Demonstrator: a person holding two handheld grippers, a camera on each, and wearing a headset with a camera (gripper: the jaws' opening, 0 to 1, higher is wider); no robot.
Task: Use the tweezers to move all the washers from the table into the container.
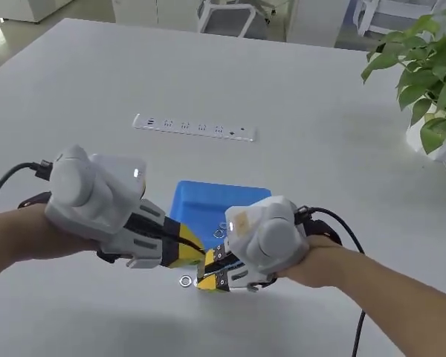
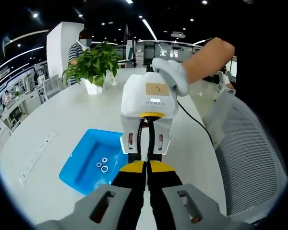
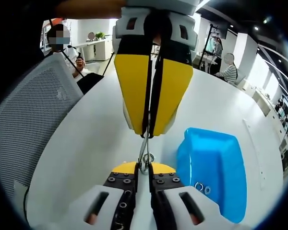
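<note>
A power strip (image 1: 193,126) lay on the white table (image 1: 297,97). The left gripper (image 1: 195,256) and right gripper (image 1: 207,281) were both clamped narrow on mostly hidden tweezers (image 3: 144,149), with one washer (image 1: 185,280) near the blue container (image 1: 208,197) and a potted plant (image 1: 424,67) far right.

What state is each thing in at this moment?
Tweezers, clamped at both ends.
Left tool, shut on the tweezers.
Right tool, shut on the tweezers' other end.
Container, open, three washers inside.
Loose washer, flat on the table, outside the container.
</note>
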